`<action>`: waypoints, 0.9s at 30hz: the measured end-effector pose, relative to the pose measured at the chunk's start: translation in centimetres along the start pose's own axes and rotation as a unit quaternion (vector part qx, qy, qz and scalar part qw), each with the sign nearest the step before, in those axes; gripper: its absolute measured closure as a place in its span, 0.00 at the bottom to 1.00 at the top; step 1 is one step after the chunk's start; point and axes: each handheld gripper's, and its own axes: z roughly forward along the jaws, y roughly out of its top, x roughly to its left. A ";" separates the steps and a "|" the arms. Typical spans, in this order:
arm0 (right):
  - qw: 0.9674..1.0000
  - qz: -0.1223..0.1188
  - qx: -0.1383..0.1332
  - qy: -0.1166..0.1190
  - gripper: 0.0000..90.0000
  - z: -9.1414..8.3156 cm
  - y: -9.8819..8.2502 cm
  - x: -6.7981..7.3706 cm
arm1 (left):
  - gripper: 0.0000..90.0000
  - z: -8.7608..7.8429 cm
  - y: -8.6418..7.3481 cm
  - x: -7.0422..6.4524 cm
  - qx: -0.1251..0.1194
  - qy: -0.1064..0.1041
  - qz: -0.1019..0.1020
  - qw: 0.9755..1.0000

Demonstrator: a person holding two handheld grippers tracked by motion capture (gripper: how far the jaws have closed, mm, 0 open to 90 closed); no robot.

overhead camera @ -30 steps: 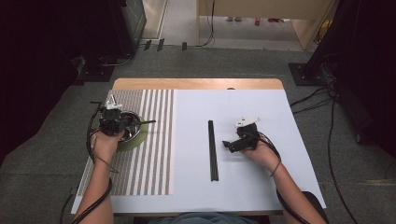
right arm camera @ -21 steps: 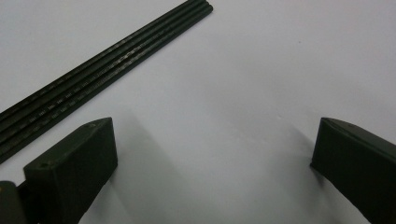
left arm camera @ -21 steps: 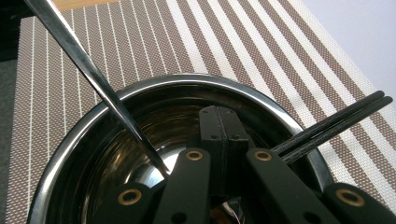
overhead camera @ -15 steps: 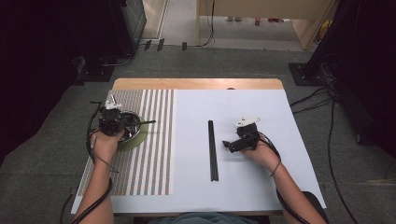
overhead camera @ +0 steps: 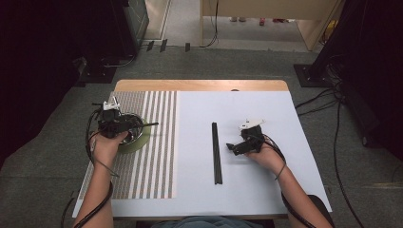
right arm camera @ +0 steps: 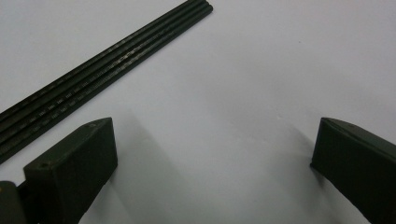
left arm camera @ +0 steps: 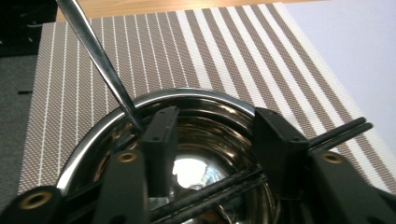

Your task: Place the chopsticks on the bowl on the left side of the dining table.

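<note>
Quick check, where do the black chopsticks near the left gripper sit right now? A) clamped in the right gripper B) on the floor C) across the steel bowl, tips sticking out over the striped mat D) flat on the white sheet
C: in the left gripper view the chopsticks lie across the steel bowl, their ends over the striped mat.
</note>
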 end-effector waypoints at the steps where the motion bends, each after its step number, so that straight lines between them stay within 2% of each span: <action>1: 1.000 0.000 0.000 0.000 0.00 0.0 0.0 0.0 | 0.50 -0.1 0.0 -0.1 0.001 0.000 0.001 1.000; 4: 1.000 0.000 0.000 0.000 0.00 0.0 0.0 0.0 | 0.42 -0.2 0.2 -0.2 0.001 0.000 0.002 1.000; 7: 1.000 0.000 0.000 0.000 0.00 0.0 0.0 0.0 | 0.38 -0.2 0.3 -0.5 0.000 0.014 0.008 1.000; 10: 1.000 0.000 0.000 0.000 0.00 0.0 0.0 0.0 | 0.35 -0.2 0.5 -0.9 0.002 0.016 0.005 1.000; 14: 1.000 0.000 0.000 0.000 0.00 0.0 0.0 0.0 | 0.33 -0.3 0.6 -1.4 0.001 0.009 0.008 1.000; 17: 1.000 0.000 0.000 0.000 0.00 0.0 0.0 0.0 | 0.33 -0.7 0.9 -1.8 -0.003 -0.012 0.000 1.000; 22: 1.000 0.000 0.000 0.000 0.00 0.0 0.0 0.0 | 0.32 -1.2 1.2 -2.7 -0.007 -0.026 0.012 1.000; 27: 1.000 0.000 0.000 0.000 0.00 0.0 0.0 0.0 | 0.32 -1.5 1.4 -3.7 -0.009 -0.032 0.027 0.999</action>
